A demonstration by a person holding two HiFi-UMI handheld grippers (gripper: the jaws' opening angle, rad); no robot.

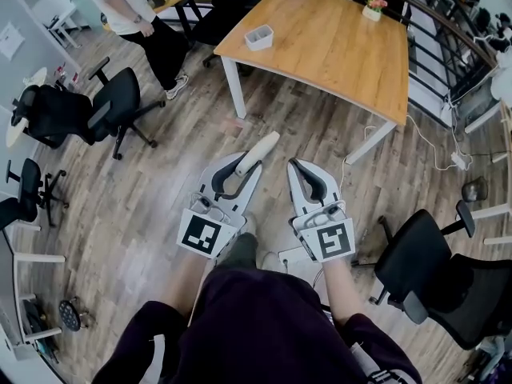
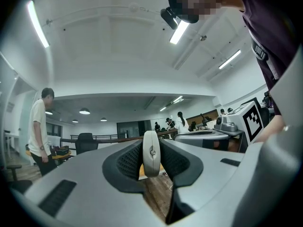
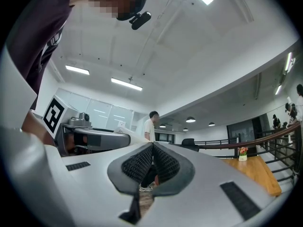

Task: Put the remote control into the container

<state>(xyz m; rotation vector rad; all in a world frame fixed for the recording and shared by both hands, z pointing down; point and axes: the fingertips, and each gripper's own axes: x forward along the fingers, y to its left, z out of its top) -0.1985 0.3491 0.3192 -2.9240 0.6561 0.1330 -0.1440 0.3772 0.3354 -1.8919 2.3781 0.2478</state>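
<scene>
My left gripper (image 1: 242, 164) is shut on a pale, slim remote control (image 1: 258, 153), which sticks out past the jaws toward the table. In the left gripper view the remote control (image 2: 151, 153) stands edge-on between the black pads. My right gripper (image 1: 294, 166) is shut with nothing in it; its pads meet in the right gripper view (image 3: 152, 149). A small white container (image 1: 259, 37) sits near the left edge of the wooden table (image 1: 336, 46), well ahead of both grippers. Both grippers are held over the wooden floor, short of the table.
A flower pot (image 1: 374, 5) stands at the table's far side. Black office chairs stand at the left (image 1: 112, 106) and right (image 1: 428, 266). A person (image 1: 136, 14) stands at the far left near another desk. Cables (image 1: 436, 146) lie on the floor right of the table.
</scene>
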